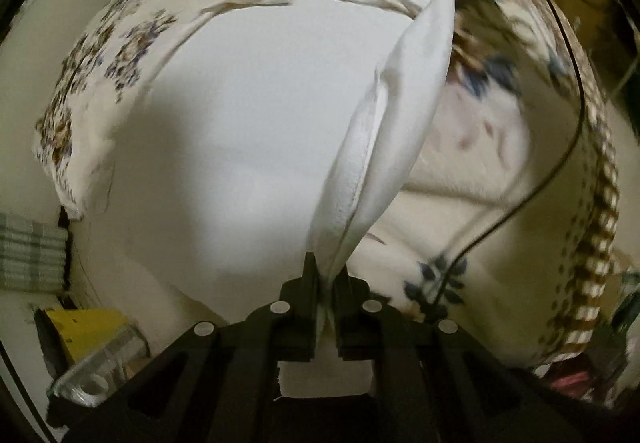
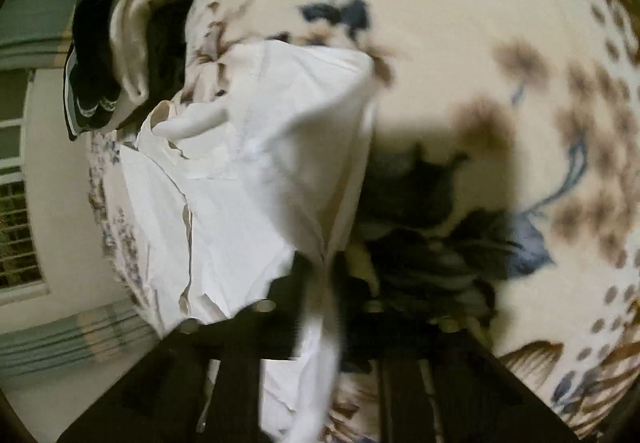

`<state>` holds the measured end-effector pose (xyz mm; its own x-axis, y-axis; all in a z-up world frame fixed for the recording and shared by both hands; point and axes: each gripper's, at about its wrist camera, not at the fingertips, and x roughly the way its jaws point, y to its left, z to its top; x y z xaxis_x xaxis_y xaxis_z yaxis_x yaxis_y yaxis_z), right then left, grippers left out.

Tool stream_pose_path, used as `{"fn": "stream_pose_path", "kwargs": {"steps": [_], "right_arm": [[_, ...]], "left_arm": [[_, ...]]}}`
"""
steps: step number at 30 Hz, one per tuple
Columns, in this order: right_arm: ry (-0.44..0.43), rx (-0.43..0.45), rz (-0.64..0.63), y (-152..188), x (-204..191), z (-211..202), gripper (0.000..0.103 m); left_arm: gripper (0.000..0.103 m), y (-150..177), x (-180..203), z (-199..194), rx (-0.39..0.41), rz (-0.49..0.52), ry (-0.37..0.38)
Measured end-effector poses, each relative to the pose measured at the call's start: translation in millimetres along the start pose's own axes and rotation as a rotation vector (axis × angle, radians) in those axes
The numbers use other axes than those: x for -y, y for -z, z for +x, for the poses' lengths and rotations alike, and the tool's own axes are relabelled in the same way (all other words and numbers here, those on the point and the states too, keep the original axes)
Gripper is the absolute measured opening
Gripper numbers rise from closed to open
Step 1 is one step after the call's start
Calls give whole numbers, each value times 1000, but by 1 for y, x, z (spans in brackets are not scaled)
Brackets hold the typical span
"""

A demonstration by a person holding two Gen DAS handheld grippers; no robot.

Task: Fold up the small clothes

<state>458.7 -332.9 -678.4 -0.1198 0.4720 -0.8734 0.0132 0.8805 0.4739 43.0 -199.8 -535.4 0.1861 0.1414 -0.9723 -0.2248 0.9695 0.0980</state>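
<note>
This looks like a bedroom in a home. A bed takes most of both views, covered with a cream bedspread (image 2: 460,43) printed with blue and brown flowers and leaves. White clothes (image 1: 256,131) lie on it, and more clothes, dark and pale, are in a pile (image 2: 132,55) near its edge. Beside the bed hangs a striped curtain (image 2: 36,15), next to a window with white bars (image 2: 16,227). On the floor stands a yellow box (image 1: 86,331) near a clear plastic container (image 1: 96,367).

Black angular fingers (image 1: 310,275) on black slotted gripper frames, four round silver screw heads (image 1: 279,307) across each.
</note>
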Motion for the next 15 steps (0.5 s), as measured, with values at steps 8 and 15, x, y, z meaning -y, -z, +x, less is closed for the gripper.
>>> {"fn": "stream_pose_path", "kwargs": {"steps": [8,15], "right_arm": [[72,56,-96,7,-91,-33,5],[129,86,-211,3,-221,-9,5]], "left_arm": [[4,-17,-81,-36,33,-181,57],[4,-36,-175,-23,20,-314,106]]}}
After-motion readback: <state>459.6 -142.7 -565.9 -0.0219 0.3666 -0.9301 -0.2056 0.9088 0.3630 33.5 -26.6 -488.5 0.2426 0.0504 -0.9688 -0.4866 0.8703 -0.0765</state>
